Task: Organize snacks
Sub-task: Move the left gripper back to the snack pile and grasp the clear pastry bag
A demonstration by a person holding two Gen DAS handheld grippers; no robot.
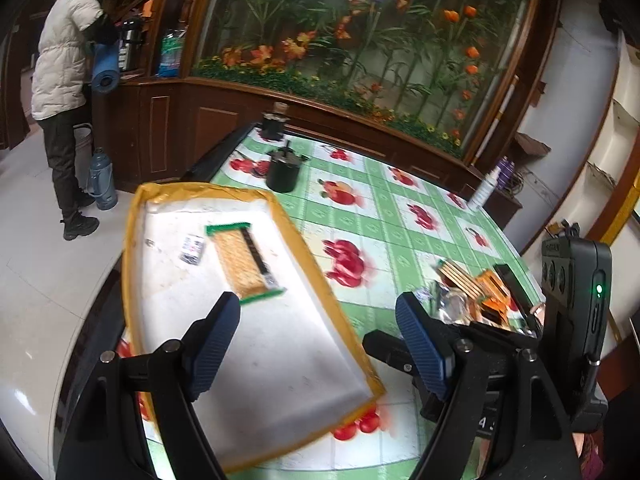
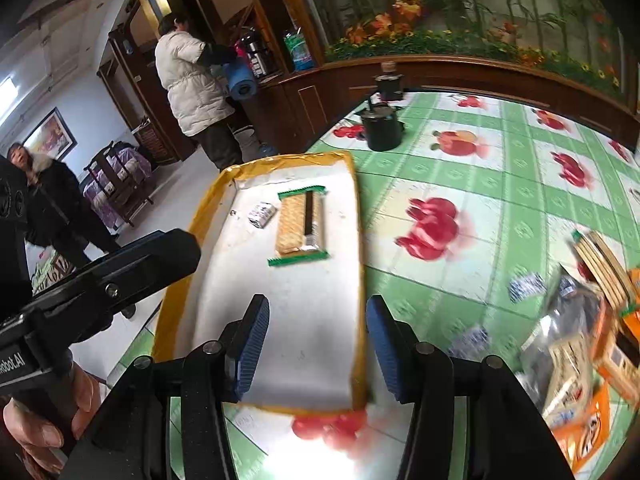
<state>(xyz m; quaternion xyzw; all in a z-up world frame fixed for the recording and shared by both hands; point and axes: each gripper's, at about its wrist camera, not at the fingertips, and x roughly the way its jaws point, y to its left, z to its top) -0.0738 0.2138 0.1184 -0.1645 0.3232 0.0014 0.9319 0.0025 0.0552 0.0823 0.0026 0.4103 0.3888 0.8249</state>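
Cracker pack lies lengthwise along tray (green-ended).

Both wrist cams ride behind own fingers, angled down, close above tray; left cam sits left of right, both sharing tray and tablecloth.

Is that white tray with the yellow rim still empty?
No, the tray already holds a long cracker packet with green ends and, beside it, a small wrapped snack.

Cracker pack in tray; left hand-held gripper empty.
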